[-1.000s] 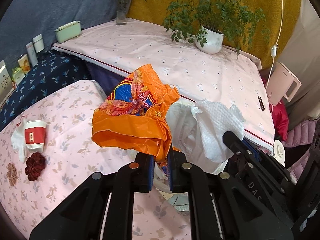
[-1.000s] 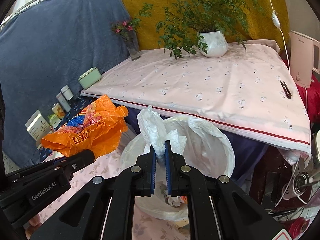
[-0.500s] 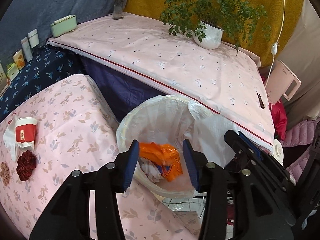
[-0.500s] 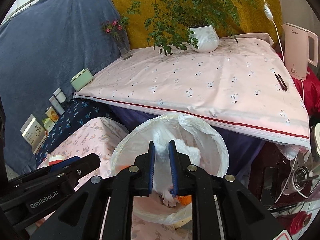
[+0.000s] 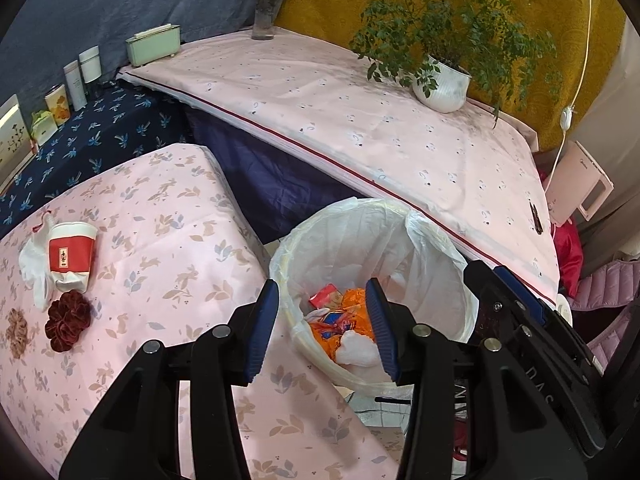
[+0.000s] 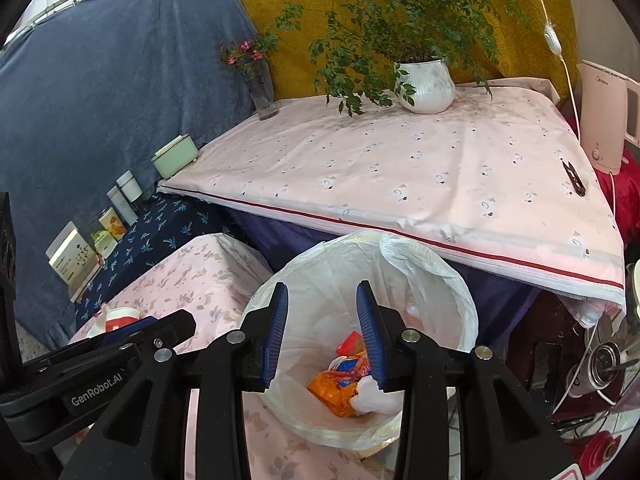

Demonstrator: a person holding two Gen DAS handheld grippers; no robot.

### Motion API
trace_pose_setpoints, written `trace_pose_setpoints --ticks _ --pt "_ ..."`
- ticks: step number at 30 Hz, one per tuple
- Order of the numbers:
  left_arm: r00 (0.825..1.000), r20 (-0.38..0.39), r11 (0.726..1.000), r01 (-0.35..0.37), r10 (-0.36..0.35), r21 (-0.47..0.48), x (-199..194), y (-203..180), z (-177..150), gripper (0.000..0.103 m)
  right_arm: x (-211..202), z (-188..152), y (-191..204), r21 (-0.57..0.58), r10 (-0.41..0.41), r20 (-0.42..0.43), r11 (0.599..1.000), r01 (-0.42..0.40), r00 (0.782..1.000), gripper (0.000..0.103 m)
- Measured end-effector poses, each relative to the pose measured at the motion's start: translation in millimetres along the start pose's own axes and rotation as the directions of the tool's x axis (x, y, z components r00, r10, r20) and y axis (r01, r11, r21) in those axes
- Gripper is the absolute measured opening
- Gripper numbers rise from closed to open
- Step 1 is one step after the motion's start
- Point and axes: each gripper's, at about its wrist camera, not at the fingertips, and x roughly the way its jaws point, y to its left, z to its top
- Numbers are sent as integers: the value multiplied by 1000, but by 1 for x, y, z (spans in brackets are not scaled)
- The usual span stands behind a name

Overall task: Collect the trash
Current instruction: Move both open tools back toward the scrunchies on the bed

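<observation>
A bin with a white liner (image 5: 360, 208) stands beside the pink floral table (image 5: 160, 240). At its bottom lie an orange plastic bag (image 5: 352, 312), a white tissue (image 5: 356, 348) and a small red packet (image 5: 326, 294). My left gripper (image 5: 321, 286) hovers open over the bin's near rim with nothing between its pads. My right gripper (image 6: 322, 288) hangs above the bin (image 6: 400, 248) with its jaws opening and nothing between them; the orange bag (image 6: 334, 388) and the tissue (image 6: 374, 394) lie below. On the table lies a red and white paper cup (image 5: 72, 252) on crumpled white plastic.
A dark red fabric flower (image 5: 68, 320) and a brown one (image 5: 16, 332) lie near the cup. Behind the bin a larger pink-covered table (image 5: 360, 120) carries a potted plant (image 5: 440, 84), a vase (image 5: 266, 12), a green box (image 5: 154, 44) and a black clip (image 5: 535, 216). A pink kettle (image 6: 604, 116) stands at the right.
Both grippers have opened. The orange bag left the left gripper and the white tissue left the right one, and both now lie in the bin. The left view has shifted towards the bin.
</observation>
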Motion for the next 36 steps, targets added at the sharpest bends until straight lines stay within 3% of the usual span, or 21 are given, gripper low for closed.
trace_pose_setpoints --ticks 12,17,22,29,36 --pt "999 31 995 -39 42 -92 -20 46 -1 43 -7 -2 38 -55 32 9 998 -31 999 48" --pt "996 60 989 -65 73 -136 -35 71 -6 55 -8 -5 61 -87 53 6 995 -53 999 50" --pt "991 78 978 -88 104 -187 -49 103 -12 58 -9 -13 90 -129 80 -6 988 -80 997 55" --pt "977 97 948 -155 189 -278 -72 157 -29 69 -7 -29 138 -199 117 -35 972 -122 992 63" --pt "955 80 897 -238 286 -373 -88 216 -48 72 2 -50 187 -250 162 -103 951 -183 981 63"
